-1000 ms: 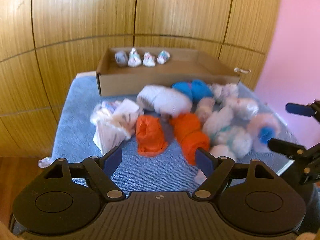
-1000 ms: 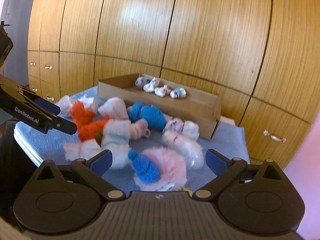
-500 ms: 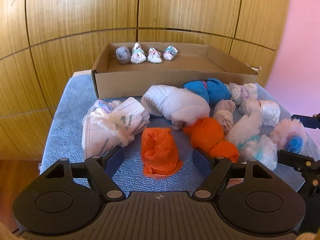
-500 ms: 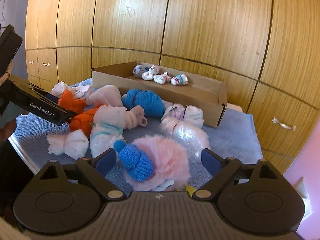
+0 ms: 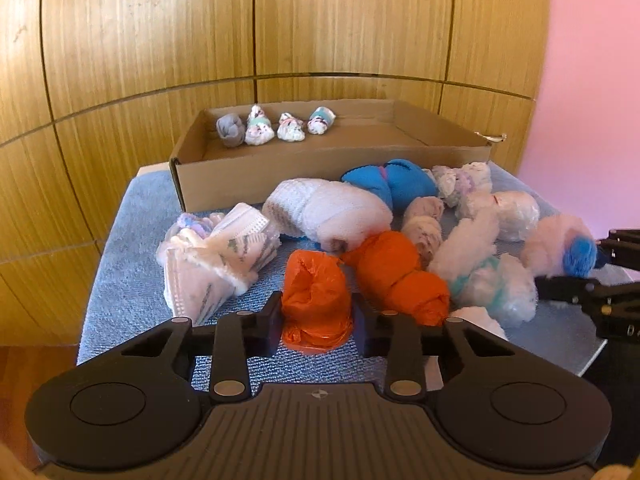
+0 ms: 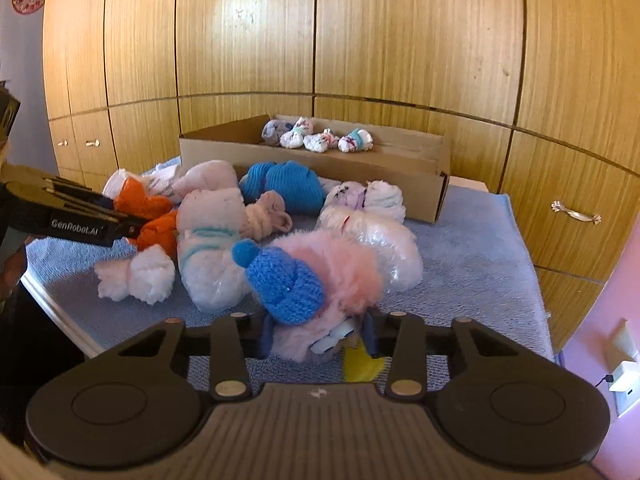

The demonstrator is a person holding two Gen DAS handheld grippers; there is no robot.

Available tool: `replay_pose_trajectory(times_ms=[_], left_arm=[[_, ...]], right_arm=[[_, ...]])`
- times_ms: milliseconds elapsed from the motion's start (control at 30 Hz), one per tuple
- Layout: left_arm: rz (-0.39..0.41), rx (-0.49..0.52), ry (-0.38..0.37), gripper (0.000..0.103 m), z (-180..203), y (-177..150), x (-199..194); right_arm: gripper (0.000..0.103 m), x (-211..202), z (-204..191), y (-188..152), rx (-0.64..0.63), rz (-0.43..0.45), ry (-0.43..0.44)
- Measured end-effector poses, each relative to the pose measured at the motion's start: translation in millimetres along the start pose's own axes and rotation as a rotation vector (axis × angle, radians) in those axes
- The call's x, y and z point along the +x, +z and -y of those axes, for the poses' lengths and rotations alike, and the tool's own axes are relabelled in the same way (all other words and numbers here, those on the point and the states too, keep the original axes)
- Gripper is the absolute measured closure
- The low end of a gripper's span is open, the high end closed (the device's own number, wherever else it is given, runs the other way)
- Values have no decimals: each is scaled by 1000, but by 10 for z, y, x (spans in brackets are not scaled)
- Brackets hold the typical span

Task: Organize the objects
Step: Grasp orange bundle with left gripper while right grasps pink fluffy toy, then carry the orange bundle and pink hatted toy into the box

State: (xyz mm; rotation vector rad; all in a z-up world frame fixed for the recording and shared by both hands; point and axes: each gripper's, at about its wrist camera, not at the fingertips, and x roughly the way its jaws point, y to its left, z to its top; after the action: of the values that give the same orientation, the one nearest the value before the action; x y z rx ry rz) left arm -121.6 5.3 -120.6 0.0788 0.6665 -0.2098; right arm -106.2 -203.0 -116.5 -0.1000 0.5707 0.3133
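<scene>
A pile of rolled sock bundles lies on a blue towel [image 5: 132, 280]. My left gripper [image 5: 316, 320] is shut on an orange bundle [image 5: 316, 292] at the pile's near edge. A second orange bundle [image 5: 396, 276] lies just right of it. My right gripper [image 6: 318, 334] is shut on a fluffy pink bundle with a blue knitted cap [image 6: 320, 280]; that bundle also shows in the left wrist view [image 5: 560, 244]. An open cardboard box [image 5: 256, 176] behind the pile holds several small rolled bundles [image 5: 276, 128] in a row along its back wall.
Other bundles lie between the grippers: a blue one [image 6: 284, 184], a large white one [image 5: 332, 208], a folded patterned white one [image 5: 216, 256] and plastic-wrapped white ones [image 6: 384, 244]. Wooden cupboard doors [image 6: 360, 40] stand behind. The table edge [image 6: 60, 312] runs at the left.
Both grippers have moved forward and closed: the left on the orange bundle, the right on the fluffy pink bundle. The rest of the pile has not moved.
</scene>
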Motion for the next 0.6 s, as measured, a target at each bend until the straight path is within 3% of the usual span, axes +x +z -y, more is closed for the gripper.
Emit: replay_pose_trajectory(times_ms=[300,600], left_arm=[[30,1,-7,62,-10,188,-267],[38,10,-13,62,-105,684,-400]], right_arm=[[67,-215,81,140,10,29,-2],[67,-457,336,745,-22,97,-8]])
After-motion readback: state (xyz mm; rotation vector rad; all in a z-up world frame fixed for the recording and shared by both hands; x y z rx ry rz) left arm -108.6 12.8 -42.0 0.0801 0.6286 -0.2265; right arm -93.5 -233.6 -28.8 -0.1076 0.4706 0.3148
